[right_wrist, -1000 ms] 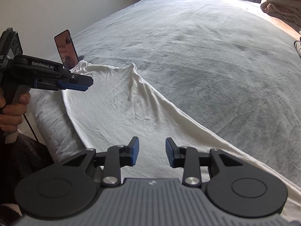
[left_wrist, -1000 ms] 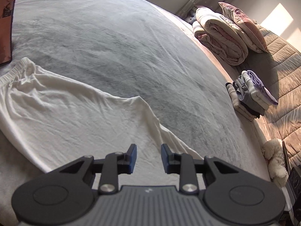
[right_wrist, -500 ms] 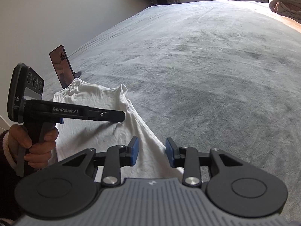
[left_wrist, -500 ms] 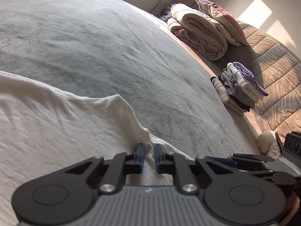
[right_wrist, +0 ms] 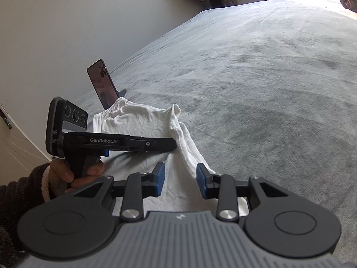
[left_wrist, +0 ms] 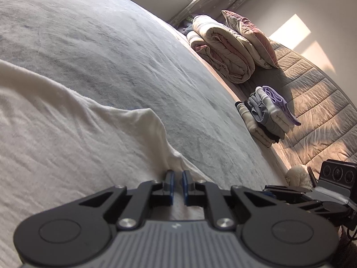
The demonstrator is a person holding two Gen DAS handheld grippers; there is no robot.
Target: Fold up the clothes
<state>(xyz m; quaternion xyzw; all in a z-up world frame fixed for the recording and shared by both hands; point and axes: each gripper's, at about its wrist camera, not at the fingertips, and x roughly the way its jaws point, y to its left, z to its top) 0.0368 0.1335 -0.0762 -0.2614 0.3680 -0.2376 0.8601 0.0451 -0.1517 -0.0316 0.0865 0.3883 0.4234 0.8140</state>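
Left wrist view: the left gripper [left_wrist: 176,186] pinches a fold of the white garment [left_wrist: 73,138] spread on the grey bed [left_wrist: 125,51]. To the right lie a rolled quilt [left_wrist: 221,51], a pillow [left_wrist: 252,38] and folded clothes [left_wrist: 267,114].

Right wrist view: the right gripper [right_wrist: 180,182] stands part open, straddling the garment's edge without clamping it. A propped phone [right_wrist: 102,83] stands behind the waistband.
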